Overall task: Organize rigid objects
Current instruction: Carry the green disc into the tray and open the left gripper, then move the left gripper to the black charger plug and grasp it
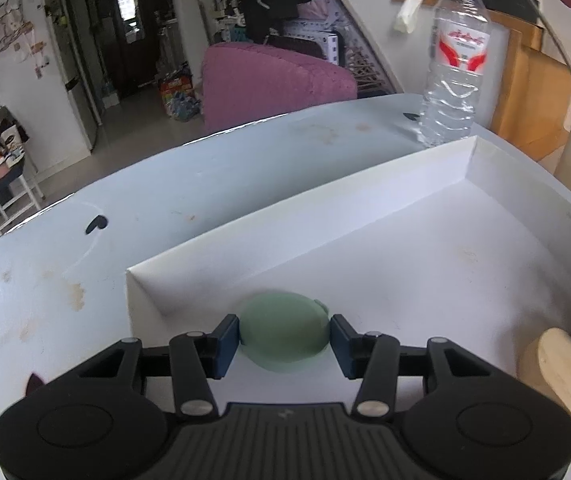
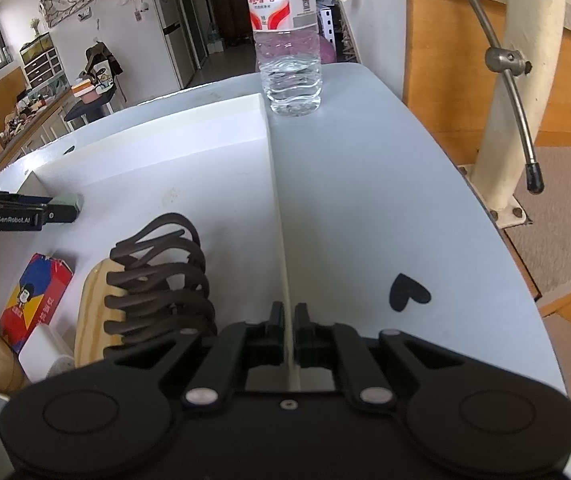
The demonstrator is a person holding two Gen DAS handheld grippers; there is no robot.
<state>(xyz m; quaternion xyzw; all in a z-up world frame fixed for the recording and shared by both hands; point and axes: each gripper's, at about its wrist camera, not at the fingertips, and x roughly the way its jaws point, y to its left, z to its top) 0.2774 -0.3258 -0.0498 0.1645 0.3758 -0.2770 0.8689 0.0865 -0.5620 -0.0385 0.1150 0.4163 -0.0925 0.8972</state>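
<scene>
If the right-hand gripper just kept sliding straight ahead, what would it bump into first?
The right gripper, shut on the white cardboard box's side wall, points along that wall. Straight ahead, it would probably meet the clear plastic water bottle just beyond the box's far corner, though depth is uncertain.

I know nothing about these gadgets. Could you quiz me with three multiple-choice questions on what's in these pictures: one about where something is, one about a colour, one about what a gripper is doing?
1. Where does the water bottle stand?
A. inside the white box
B. on the table beyond the box's far corner
C. on the floor

2. What colour is the rounded object that the left gripper holds?
A. pale green
B. red
C. black

3. What is the right gripper doing?
A. hanging wide open
B. squeezing the bottle
C. closed on the white box's side wall

Answers: 1 B, it stands on the table outside the wall. 2 A, pale green shows between the blue pads. 3 C, the thin wall runs between its fingers.
</scene>
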